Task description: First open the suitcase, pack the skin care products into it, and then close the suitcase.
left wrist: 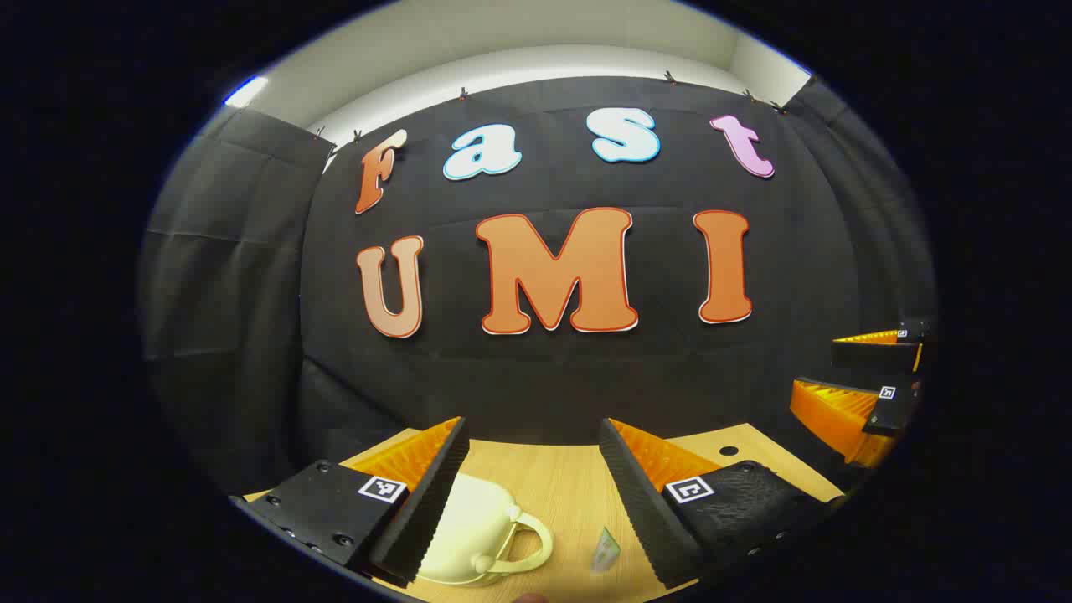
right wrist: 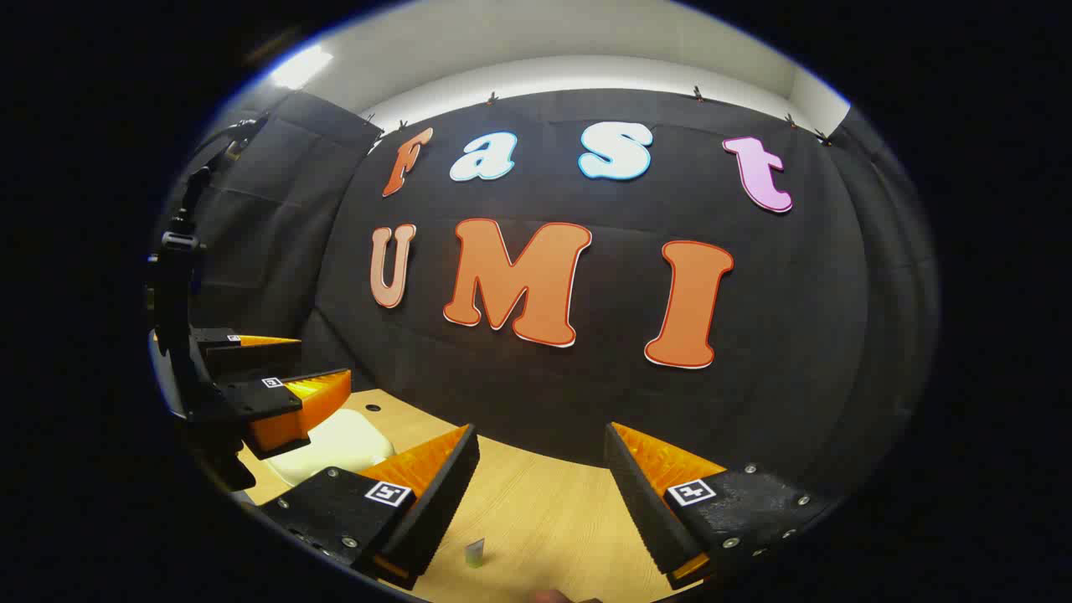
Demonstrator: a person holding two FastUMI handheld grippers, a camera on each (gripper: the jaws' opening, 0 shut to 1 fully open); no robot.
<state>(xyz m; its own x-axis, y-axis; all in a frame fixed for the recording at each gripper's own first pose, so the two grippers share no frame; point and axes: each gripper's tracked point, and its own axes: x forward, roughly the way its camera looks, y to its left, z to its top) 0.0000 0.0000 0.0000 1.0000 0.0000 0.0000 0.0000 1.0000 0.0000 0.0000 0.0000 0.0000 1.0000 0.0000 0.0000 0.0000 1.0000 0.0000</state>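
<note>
A small cream suitcase [left wrist: 469, 523] lies on the wooden table [left wrist: 569, 486], its loop handle [left wrist: 536, 544] pointing right; its lid looks down. My left gripper [left wrist: 533, 427] hovers above it, open, its left finger covering the case's left side. A small pale skin care tube [left wrist: 605, 548] stands just right of the handle. The tube [right wrist: 475, 553] is low between the open fingers of my right gripper [right wrist: 541, 431], which holds nothing. The right gripper view has the left gripper [right wrist: 293, 364] at the left, over the suitcase [right wrist: 335, 444]. The right gripper [left wrist: 837, 373] is open at the far right.
The black cloth wall stands close behind the table's far edge. A small round hole [left wrist: 729, 450] sits in the tabletop near the back right corner. Bare wood [right wrist: 553, 511] stretches between the right gripper's fingers.
</note>
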